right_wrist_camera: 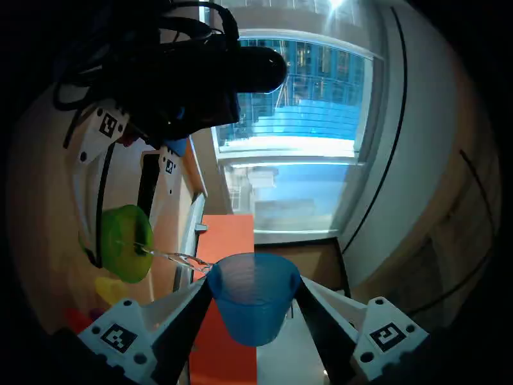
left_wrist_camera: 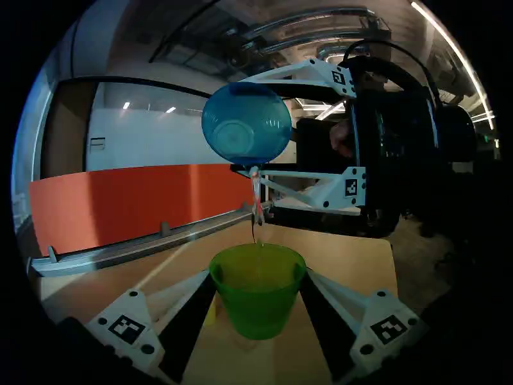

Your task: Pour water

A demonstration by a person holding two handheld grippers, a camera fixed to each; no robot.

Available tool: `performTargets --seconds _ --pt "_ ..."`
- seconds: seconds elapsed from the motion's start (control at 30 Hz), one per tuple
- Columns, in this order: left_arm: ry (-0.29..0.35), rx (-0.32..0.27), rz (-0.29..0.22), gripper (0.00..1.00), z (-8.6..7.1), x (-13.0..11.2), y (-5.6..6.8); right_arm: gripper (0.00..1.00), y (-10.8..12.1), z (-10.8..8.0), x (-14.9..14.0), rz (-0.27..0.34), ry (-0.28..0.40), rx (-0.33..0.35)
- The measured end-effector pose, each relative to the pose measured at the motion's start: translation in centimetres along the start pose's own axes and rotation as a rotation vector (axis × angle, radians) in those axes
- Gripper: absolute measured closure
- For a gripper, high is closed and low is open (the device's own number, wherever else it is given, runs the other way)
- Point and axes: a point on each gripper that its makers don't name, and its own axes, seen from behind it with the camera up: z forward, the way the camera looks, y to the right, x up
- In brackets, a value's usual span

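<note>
surroundings: in the left gripper view a wooden table (left_wrist_camera: 346,256) lies under the work. a metal rail (left_wrist_camera: 147,240) runs along its far edge, with an orange wall panel (left_wrist_camera: 128,205) behind it. the dark body of your right gripper (right_wrist_camera: 253,292) and the hand (left_wrist_camera: 340,135) holding it stand behind the blue cup and block the room beyond. in the right gripper view a large window (right_wrist_camera: 301,128) stands behind. a yellow thing (right_wrist_camera: 110,289) and a red thing (right_wrist_camera: 74,316) lie near the green cup, too blurred to identify.

containers: your left gripper (left_wrist_camera: 258,285) is clamped on the green cup (left_wrist_camera: 258,308), both fingers pressing its sides. the cup stands upright, mouth up, over the table. whether it rests on the table cannot be told. your right gripper is clamped on the blue cup (left_wrist_camera: 247,123), a finger on each side. this cup is tipped onto its side, directly above the green cup and apart from it. a thin stream of water (left_wrist_camera: 256,205) runs from its lower rim down into the green cup's mouth. the water level in either cup cannot be told.
</note>
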Motion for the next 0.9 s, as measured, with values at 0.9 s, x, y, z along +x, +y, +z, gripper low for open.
performTargets --seconds 0.9 --pt "0.016 0.009 -0.006 0.14 -0.1 0.6 -0.4 0.10 0.4 0.0 2.1 -0.078 0.022 -0.009"
